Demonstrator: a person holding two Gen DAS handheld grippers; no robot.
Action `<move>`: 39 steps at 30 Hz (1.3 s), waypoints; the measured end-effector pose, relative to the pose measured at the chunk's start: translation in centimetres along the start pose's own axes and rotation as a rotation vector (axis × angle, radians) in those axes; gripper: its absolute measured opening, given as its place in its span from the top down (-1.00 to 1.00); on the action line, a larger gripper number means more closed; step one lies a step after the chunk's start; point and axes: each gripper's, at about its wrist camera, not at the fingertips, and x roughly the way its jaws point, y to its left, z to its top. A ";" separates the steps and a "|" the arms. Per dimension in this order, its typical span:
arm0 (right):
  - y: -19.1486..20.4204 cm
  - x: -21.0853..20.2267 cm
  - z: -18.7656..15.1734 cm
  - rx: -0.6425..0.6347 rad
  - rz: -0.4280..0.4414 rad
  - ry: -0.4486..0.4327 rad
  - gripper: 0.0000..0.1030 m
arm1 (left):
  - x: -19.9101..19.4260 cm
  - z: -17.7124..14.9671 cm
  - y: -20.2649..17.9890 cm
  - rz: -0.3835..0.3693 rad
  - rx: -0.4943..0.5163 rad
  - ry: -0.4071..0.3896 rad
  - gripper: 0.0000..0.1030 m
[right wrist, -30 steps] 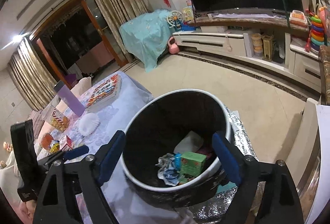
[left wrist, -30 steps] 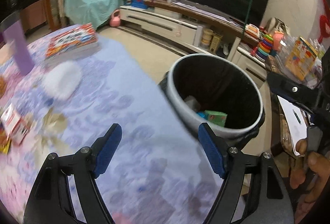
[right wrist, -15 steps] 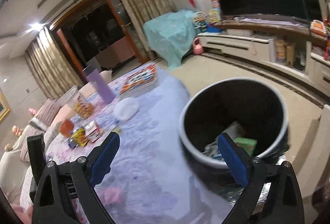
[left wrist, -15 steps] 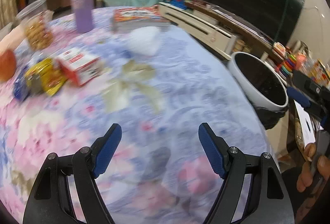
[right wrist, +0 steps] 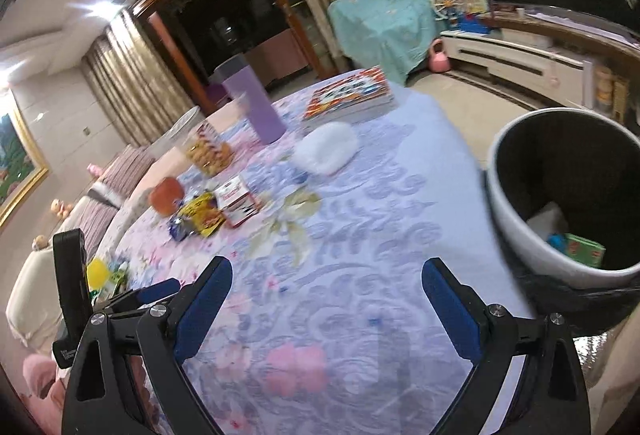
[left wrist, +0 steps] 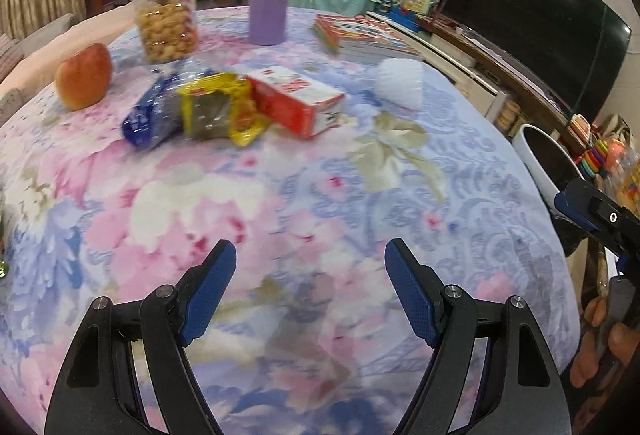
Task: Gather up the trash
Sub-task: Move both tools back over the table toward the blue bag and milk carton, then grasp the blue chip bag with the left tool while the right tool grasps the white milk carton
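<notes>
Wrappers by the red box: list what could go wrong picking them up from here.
1. The yellow wrapper lies against the red box and blue wrapper, so a grab may drag or lift a neighbour.
2. The apple and snack jar stand close behind; a long reach could knock them.
3. The bin sits past the table's edge, so a loosely held wrapper could drop short.

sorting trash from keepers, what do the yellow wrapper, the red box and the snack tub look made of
Yellow wrapper: thin glossy plastic or foil film, judging by crumples and shine. Red box: printed cardboard, probably; flat faces, sharp folded edges. Snack tub: clear, apparently rigid plastic; the snacks show through its wall.
</notes>
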 end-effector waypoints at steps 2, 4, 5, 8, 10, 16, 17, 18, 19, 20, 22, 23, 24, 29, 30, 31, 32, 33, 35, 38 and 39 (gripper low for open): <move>0.6 0.7 -0.2 -0.007 0.015 0.011 -0.88 | -0.1 -0.2 0.9 0.011 -0.011 -0.001 -0.53; 1.2 1.6 -0.4 -0.010 0.038 0.028 -0.88 | -0.2 -0.5 1.9 0.019 -0.027 0.002 -0.53; 1.4 1.9 -0.6 -0.014 0.045 0.035 -0.88 | -0.2 -0.6 2.3 0.026 -0.033 0.003 -0.53; 2.3 3.1 -0.9 -0.032 0.054 0.058 -0.88 | -0.3 -1.0 3.9 0.053 -0.051 0.009 -0.53; 2.9 3.7 -1.1 -0.042 0.062 0.066 -0.88 | -0.4 -1.2 4.9 0.069 -0.062 0.011 -0.53; 4.9 5.5 -1.4 -0.078 0.078 0.092 -0.88 | -0.7 -1.5 7.8 0.111 -0.105 0.009 -0.53; 5.1 5.7 -1.4 -0.084 0.082 0.095 -0.88 | -0.7 -1.4 8.3 0.116 -0.110 0.011 -0.53; 5.5 6.0 -1.5 -0.090 0.087 0.100 -0.88 | -0.6 -1.4 8.8 0.123 -0.119 0.015 -0.53; 5.8 6.4 -1.5 -0.096 0.089 0.106 -0.88 | -0.5 -1.3 9.3 0.127 -0.126 0.016 -0.53; 6.2 6.6 -1.6 -0.103 0.089 0.109 -0.88 | -0.4 -1.3 9.8 0.131 -0.136 0.016 -0.53; 6.9 7.0 -1.7 -0.116 0.095 0.110 -0.88 | -0.4 -1.2 10.4 0.137 -0.145 0.015 -0.53; 7.1 7.2 -1.7 -0.117 0.097 0.112 -0.88 | -0.3 -1.0 10.8 0.143 -0.151 0.014 -0.53; 7.3 7.5 -1.7 -0.119 0.104 0.114 -0.88 | -0.3 -1.0 11.0 0.145 -0.153 0.013 -0.53; 8.3 9.0 -1.3 -0.152 0.094 0.122 -0.88 | 0.0 0.0 12.1 0.161 -0.141 0.000 -0.53; 8.5 9.5 -1.0 -0.163 0.089 0.125 -0.88 | 0.2 0.5 12.4 0.169 -0.134 -0.008 -0.53; 8.6 9.9 -0.8 -0.172 0.085 0.127 -0.88 | 0.5 0.9 12.7 0.176 -0.130 -0.014 -0.53; 8.6 10.2 -0.5 -0.180 0.082 0.128 -0.88 | 0.8 1.5 13.1 0.180 -0.124 -0.017 -0.53; 8.7 10.6 -0.3 -0.189 0.081 0.132 -0.88 | 1.1 2.0 13.4 0.183 -0.119 -0.018 -0.53; 8.8 11.6 0.3 -0.201 0.087 0.148 -0.86 | 1.7 3.3 13.9 0.196 -0.104 -0.024 -0.53; 9.0 12.6 1.0 -0.220 0.072 0.136 -0.86 | 2.6 4.9 14.4 0.195 -0.065 -0.028 -0.53; 9.1 13.0 1.5 -0.227 0.065 0.132 -0.86 | 3.0 5.5 14.4 0.188 -0.050 -0.024 -0.53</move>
